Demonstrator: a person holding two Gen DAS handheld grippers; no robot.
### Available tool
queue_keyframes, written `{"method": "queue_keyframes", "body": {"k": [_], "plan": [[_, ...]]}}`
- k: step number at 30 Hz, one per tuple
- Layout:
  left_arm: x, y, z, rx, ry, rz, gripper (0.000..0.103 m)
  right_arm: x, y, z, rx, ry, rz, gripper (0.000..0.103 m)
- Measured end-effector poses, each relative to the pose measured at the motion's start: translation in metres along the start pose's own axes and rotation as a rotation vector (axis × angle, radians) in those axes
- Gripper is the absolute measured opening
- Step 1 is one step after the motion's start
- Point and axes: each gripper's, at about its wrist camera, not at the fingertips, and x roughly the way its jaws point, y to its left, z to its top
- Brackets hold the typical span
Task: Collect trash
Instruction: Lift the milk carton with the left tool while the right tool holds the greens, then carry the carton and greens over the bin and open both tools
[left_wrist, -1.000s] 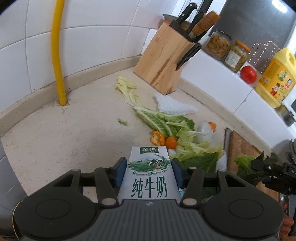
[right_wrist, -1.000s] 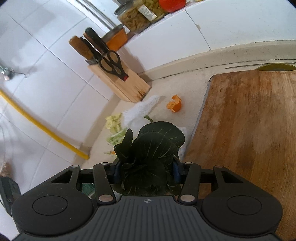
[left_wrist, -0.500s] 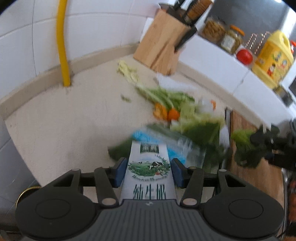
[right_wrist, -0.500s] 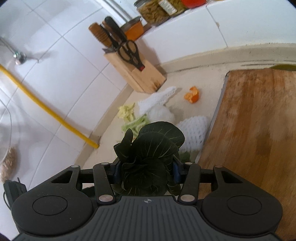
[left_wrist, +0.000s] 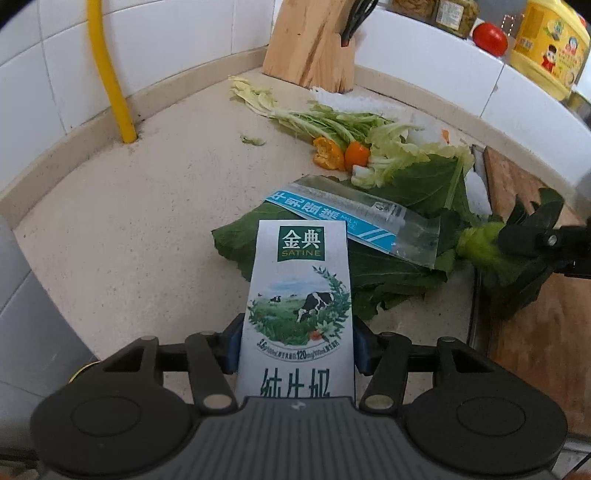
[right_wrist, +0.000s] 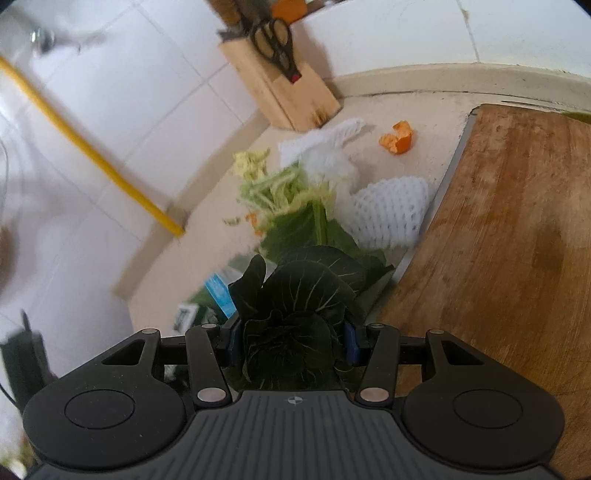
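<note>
While the left hand-held gripper (left_wrist: 297, 349) pinches the milk carton (left_wrist: 300, 295) above the tabletop (left_wrist: 140, 221) before the knife block (left_wrist: 310, 44), the right hand-held gripper (right_wrist: 293, 341) clamps a dark leafy vegetable (right_wrist: 295, 306).

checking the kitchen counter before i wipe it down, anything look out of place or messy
Yes: scraps lie strewn on the counter near the knife block: cabbage leaves, orange peel, a plastic wrapper on a large green leaf, and white foam netting against the cutting board.
</note>
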Motion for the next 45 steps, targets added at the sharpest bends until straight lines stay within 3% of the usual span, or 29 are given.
{"method": "queue_keyframes", "body": {"k": [5, 15, 33, 45], "plan": [[-0.008, 0.001, -0.001, -0.002, -0.013, -0.018, 0.048, -0.004, 0.005, -0.003, -0.019, -0.002, -0.007, 0.055], [-0.050, 0.025, 0.004, -0.093, -0.105, -0.093, 0.048, -0.016, 0.018, 0.000, 0.062, -0.026, 0.144, 0.054], [-0.070, 0.048, -0.013, -0.168, -0.151, -0.106, 0.048, -0.014, 0.059, -0.009, 0.024, -0.020, 0.212, 0.054], [-0.086, 0.068, -0.003, -0.196, -0.215, -0.055, 0.048, -0.012, 0.082, -0.002, -0.013, -0.032, 0.251, 0.054]]}}
